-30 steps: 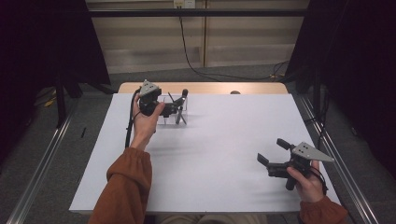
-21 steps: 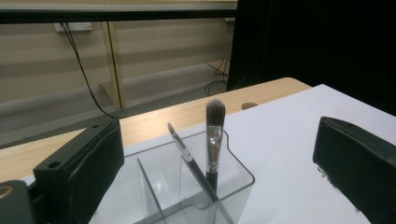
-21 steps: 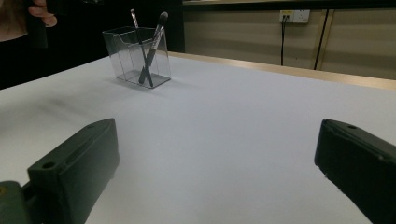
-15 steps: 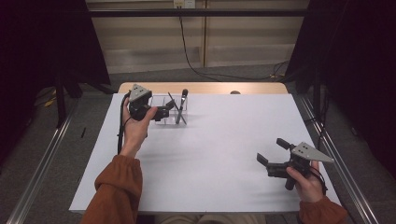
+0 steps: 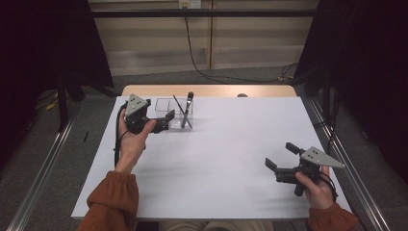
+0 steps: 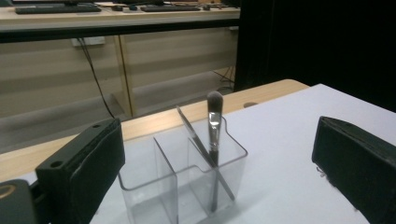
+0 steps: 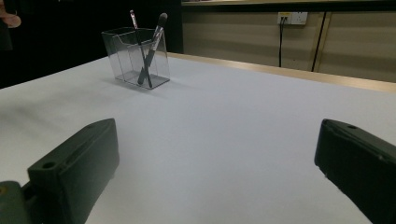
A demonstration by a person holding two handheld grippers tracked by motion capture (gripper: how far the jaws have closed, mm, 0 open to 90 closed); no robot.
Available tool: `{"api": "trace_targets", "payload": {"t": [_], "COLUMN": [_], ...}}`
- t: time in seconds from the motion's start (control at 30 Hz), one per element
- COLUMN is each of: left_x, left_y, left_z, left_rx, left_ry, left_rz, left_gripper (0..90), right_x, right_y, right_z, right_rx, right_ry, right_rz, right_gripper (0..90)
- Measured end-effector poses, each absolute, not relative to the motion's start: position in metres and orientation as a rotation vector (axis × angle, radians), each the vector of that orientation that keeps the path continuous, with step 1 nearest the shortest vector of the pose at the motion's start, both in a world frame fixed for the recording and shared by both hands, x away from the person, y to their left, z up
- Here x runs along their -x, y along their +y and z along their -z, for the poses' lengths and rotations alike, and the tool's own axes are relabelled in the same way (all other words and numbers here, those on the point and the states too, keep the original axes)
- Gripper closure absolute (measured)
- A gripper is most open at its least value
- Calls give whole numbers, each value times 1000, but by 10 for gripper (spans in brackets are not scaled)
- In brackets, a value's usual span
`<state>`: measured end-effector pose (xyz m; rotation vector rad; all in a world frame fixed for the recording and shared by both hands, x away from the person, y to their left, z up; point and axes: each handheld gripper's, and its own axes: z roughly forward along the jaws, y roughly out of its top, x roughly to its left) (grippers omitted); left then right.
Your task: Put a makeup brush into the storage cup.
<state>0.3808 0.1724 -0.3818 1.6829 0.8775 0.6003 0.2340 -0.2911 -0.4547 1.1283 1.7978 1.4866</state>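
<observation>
A clear acrylic organizer (image 5: 169, 113) with several compartments stands at the back left of the white table (image 5: 216, 159). Two items lean crossed in its right compartment: a dark makeup brush (image 5: 188, 104) with a fluffy head and a thin dark stick (image 5: 179, 109). My left gripper (image 5: 168, 121) is open just left of the organizer, jaws pointing at it with nothing between them. In the left gripper view the organizer (image 6: 187, 182) and brush (image 6: 214, 126) sit close ahead between the jaws. My right gripper (image 5: 279, 155) is open and empty near the front right. The right gripper view shows the organizer (image 7: 135, 58) far off.
A strip of bare wood (image 5: 216, 90) runs along the table's back edge. Dark curtains (image 5: 365, 72) hang at both sides, and a metal rail (image 5: 38, 178) lies on the floor to the left. A cable (image 5: 197, 57) hangs down the back wall.
My left gripper has drawn back from the organizer, toward the person and a little left, still open. The right gripper has not moved.
</observation>
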Motion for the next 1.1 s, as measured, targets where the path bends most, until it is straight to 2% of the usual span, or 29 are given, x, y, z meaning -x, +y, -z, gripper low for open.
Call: {"api": "trace_targets", "payload": {"t": [0.3,1.1], "left_x": [-367,-310], "left_y": [175,225], "left_z": [389,394], "left_rx": [-1690,-1663], "left_ry": [856,875], "left_rz": [-599,-615], "left_gripper": [25,36], "right_x": [-233,-233], "right_y": [-292,-291], "right_z": [454,454], "right_rx": [-1125,-1127], "right_ry": [1790,1790], "right_rz": [-1495,-1485], "right_gripper": [0,0]}}
